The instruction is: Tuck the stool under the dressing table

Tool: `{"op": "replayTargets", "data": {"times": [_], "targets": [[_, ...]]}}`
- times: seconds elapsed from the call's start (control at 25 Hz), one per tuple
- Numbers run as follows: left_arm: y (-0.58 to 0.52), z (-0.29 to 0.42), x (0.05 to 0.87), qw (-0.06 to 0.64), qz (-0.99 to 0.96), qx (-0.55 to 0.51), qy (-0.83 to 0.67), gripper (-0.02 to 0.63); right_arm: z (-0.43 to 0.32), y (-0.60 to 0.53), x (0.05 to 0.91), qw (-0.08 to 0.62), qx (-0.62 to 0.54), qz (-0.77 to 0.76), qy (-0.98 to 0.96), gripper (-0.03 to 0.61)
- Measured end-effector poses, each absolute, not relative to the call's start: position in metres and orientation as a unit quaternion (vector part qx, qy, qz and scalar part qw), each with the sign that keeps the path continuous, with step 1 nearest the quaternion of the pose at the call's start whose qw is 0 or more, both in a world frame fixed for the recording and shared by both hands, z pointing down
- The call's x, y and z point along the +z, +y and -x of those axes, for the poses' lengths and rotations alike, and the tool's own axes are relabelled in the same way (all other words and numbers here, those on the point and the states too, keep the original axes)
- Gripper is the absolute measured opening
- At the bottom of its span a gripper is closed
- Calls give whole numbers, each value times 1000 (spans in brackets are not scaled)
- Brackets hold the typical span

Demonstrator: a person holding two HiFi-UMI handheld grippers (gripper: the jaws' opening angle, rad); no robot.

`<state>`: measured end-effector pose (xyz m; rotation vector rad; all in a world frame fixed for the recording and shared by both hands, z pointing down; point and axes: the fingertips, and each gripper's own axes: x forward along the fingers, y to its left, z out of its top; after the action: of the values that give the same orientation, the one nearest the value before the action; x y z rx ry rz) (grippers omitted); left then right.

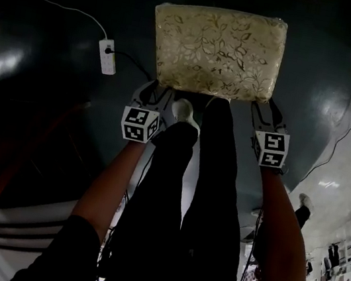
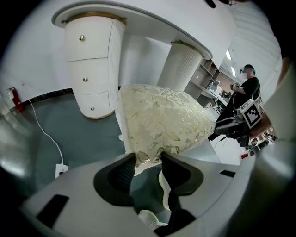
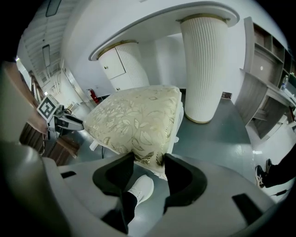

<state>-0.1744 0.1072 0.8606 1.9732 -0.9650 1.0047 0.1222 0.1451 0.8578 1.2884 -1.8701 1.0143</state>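
- The stool (image 1: 216,51) is being held on the dark floor (image 1: 48,100) just short of the dressing table (image 2: 138,21). It is lined up with the gap between the pedestals (image 3: 206,65) and is not yet tucked in.
- Its near left corner is being pinched between the jaws of the left gripper (image 2: 148,159).
- Its near right corner is being pinched likewise by the right gripper (image 3: 149,159).
- Both near corners are being gripped, seemingly so that the stool can be pushed in straight without swinging.

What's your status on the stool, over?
Left claw and right claw each clamped on a near corner of the gold leaf-patterned cushioned stool. Stool short of the white dressing table, not tucked. White power strip on floor to left.
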Motion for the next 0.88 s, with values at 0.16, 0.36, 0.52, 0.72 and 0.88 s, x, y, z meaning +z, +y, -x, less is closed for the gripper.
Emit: {"op": "replayTargets", "data": {"times": [0.16,0.36,0.52,0.72,0.88], "targets": [[106,175,863,354,-764,388,-375,189,-122,144,857,328,380,-480,-719,218],[108,175,863,352,-760,386,-388,187,-123,145,855,319,376,-484,-723,218],[105,175,862,351,-756,384,-398,187,-122,143,856,312,386,-493,-715,218],[106,174,864,347,-753,384,-406,187,-124,143,856,314,383,-500,-710,218],[113,175,864,353,-750,392,-400,187,-122,148,857,329,398,-490,-702,218]]}}
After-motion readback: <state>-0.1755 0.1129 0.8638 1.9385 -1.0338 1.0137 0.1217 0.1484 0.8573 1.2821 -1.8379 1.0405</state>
